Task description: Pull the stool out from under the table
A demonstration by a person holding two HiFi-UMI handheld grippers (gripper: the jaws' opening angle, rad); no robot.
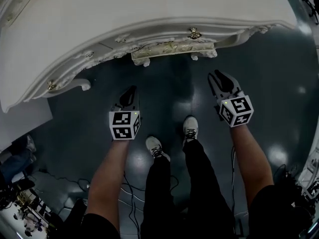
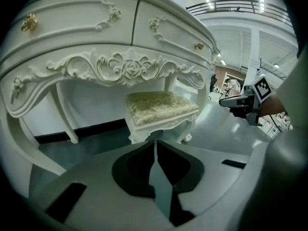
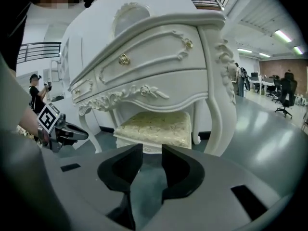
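Observation:
The stool (image 1: 172, 49) has a pale floral cushion and carved white legs, and it stands tucked under the ornate white table (image 1: 149, 9). In the left gripper view the stool (image 2: 161, 107) sits just beyond my left gripper (image 2: 155, 146), whose jaws are shut with nothing between them. The right gripper view has the stool (image 3: 154, 126) straight ahead of my right gripper (image 3: 151, 150), which is open and empty. From the head view, the left gripper (image 1: 130, 89) and right gripper (image 1: 215, 76) both hover over the dark floor, short of the stool and touching nothing.
Curved table legs (image 1: 75, 86) (image 3: 224, 105) flank the stool. The person's shoes (image 1: 154, 146) (image 1: 190, 128) stand between the grippers, with cables (image 1: 129, 193) on the floor behind. A white panel (image 1: 22, 123) lies at the left. Office chairs (image 3: 281, 93) stand far off.

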